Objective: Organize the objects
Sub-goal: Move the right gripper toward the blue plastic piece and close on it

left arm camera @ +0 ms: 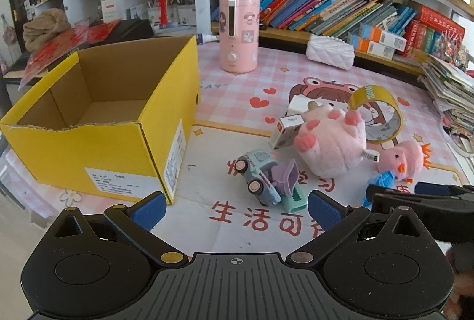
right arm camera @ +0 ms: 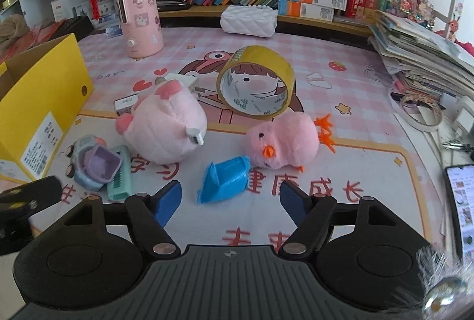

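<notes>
Nearest, we are holding the right gripper point(right arm camera: 230, 203) and left gripper point(left arm camera: 235, 209) released, squaring on the blue plastic scoop-shaped toy point(right arm camera: 225, 182) for the far-left open yellow cardboard box point(left arm camera: 97, 124).

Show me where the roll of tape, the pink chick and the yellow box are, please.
roll of tape point(right arm camera: 255, 55): right wrist view, on its yellow outer band at the top.
pink chick point(right arm camera: 288, 139): right wrist view, on its fluffy body.
yellow box point(left arm camera: 89, 151): left wrist view, on its near outer wall.
</notes>
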`<act>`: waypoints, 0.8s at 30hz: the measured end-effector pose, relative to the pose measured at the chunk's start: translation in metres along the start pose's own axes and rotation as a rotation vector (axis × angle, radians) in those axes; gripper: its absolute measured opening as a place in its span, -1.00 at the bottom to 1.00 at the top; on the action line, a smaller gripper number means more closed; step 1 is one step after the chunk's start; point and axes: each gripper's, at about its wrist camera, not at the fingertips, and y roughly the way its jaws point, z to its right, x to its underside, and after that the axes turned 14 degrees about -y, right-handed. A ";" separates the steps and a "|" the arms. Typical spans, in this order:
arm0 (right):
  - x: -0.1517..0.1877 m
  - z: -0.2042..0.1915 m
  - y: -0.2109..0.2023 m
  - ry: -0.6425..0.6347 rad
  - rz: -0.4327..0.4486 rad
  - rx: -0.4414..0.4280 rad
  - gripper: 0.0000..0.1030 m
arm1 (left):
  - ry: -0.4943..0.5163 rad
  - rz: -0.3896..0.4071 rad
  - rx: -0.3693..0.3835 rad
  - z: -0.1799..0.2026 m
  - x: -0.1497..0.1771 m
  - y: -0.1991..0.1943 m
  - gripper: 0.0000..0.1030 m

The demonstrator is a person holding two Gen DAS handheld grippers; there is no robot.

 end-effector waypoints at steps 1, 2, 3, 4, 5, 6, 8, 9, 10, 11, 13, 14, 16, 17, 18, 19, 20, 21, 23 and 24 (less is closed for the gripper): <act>-0.001 0.001 0.005 -0.002 -0.004 -0.003 0.33 | -0.001 0.001 -0.003 0.000 0.000 0.000 0.99; -0.002 0.002 0.011 -0.004 -0.011 -0.005 0.31 | -0.003 0.003 -0.005 0.000 0.000 0.001 0.99; -0.003 0.003 0.016 -0.006 -0.020 -0.008 0.29 | -0.005 0.007 -0.008 0.000 -0.001 0.001 0.99; -0.003 0.004 0.021 -0.008 -0.028 -0.010 0.25 | -0.006 0.011 -0.010 0.000 -0.002 0.001 0.99; -0.004 0.005 0.025 -0.010 -0.036 -0.014 0.23 | -0.008 0.016 -0.011 -0.001 -0.002 0.000 0.99; -0.004 0.006 0.029 -0.010 -0.042 -0.021 0.19 | -0.009 0.020 -0.013 -0.001 -0.003 0.000 0.99; -0.004 0.006 0.037 -0.011 -0.054 -0.034 0.12 | -0.013 0.022 -0.018 -0.001 -0.003 0.000 0.99; -0.004 0.006 0.040 -0.011 -0.063 -0.041 0.05 | -0.014 0.022 -0.020 -0.001 -0.004 0.001 0.99; -0.004 0.007 0.042 -0.012 -0.068 -0.047 0.00 | -0.015 0.021 -0.021 0.000 -0.004 0.001 0.99; -0.004 0.006 0.042 -0.019 -0.058 -0.047 -0.07 | -0.015 0.020 -0.022 0.001 -0.004 0.002 0.99; -0.004 0.005 0.041 -0.037 -0.050 -0.058 -0.40 | -0.016 0.019 -0.022 0.002 -0.005 0.003 0.99; -0.004 0.006 0.041 -0.039 -0.046 -0.071 -0.53 | -0.015 0.019 -0.020 0.003 -0.005 0.004 0.99; -0.003 0.008 0.039 -0.030 -0.048 -0.092 -0.74 | -0.013 0.020 -0.012 0.005 -0.005 0.005 0.99; -0.003 0.010 0.037 -0.025 -0.046 -0.097 -0.75 | -0.014 0.021 -0.007 0.007 -0.005 0.005 0.99; -0.003 0.012 0.034 -0.025 -0.042 -0.097 -0.75 | -0.015 0.020 -0.004 0.009 -0.005 0.006 0.98; -0.003 0.013 0.032 -0.027 -0.037 -0.097 -0.76 | -0.016 0.020 0.000 0.010 -0.005 0.007 0.98; -0.002 0.014 0.030 -0.028 -0.033 -0.099 -0.76 | -0.018 0.019 0.004 0.012 -0.005 0.008 0.98; -0.002 0.016 0.027 -0.029 -0.027 -0.102 -0.77 | -0.019 0.019 0.008 0.013 -0.005 0.008 0.98; -0.002 0.018 0.020 -0.041 -0.016 -0.103 -0.78 | -0.023 0.019 0.015 0.015 -0.005 0.009 0.97; -0.001 0.018 0.017 -0.049 -0.010 -0.103 -0.81 | -0.027 0.020 0.017 0.016 -0.006 0.010 0.97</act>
